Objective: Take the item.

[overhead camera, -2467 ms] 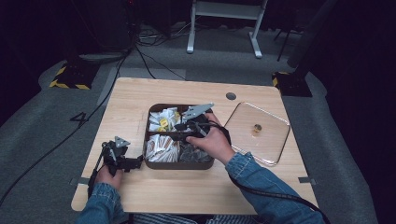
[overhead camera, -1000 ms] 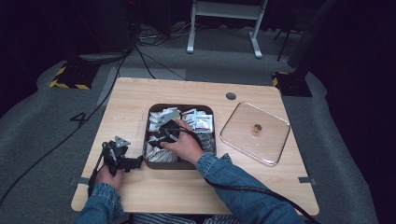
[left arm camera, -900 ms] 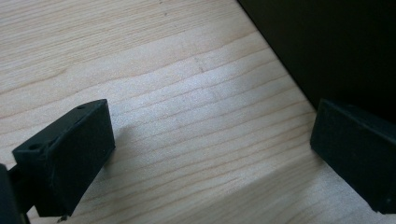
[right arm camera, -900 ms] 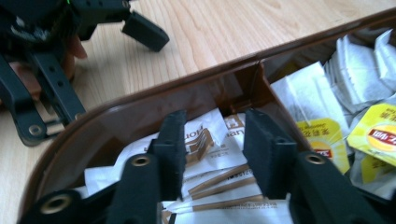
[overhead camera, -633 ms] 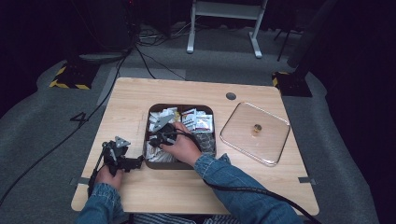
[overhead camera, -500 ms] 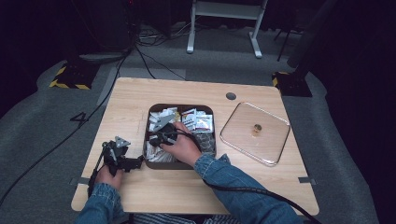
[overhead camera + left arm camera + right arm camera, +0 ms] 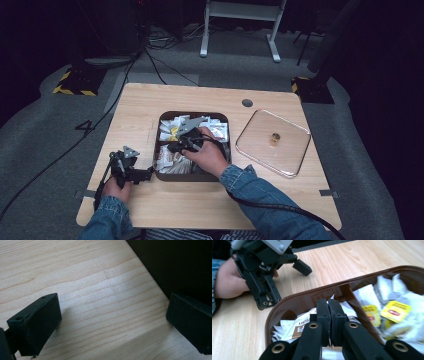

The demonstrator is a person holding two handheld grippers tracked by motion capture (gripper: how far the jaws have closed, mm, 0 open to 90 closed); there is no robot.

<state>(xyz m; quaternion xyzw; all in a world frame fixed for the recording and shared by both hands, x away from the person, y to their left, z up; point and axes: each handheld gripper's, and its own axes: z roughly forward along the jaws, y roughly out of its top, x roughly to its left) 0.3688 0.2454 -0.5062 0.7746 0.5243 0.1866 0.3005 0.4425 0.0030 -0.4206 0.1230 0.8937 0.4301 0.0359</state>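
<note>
A wooden table [image 7: 150, 105] was seen from above, with a brown tray [image 7: 162, 175] of packets near its middle. The right gripper [image 7: 175, 147] was held by the right hand [image 7: 207, 157] over the tray's left half, above the packets [image 7: 217, 130]. In the right gripper view its jaws were pressed together, tips just inside the tray's wall [image 7: 294, 305]; whether anything thin was pinched between them could not be told. White sachets and a yellow-labelled one [image 7: 395, 311] lay to the right of the jaws.

The left gripper [image 7: 145, 174] was rested on the table just beside the tray's left wall, gripped by the left hand [image 7: 116, 187]. Its jaws were spread wide apart over bare wood in the left gripper view (the tray's dark wall [image 7: 175, 262] filled the upper right corner there).

A clear square lid [image 7: 272, 142] lay flat to the right of the tray, apart from it, with a small brass-coloured knob [image 7: 274, 137] at its centre.
</note>
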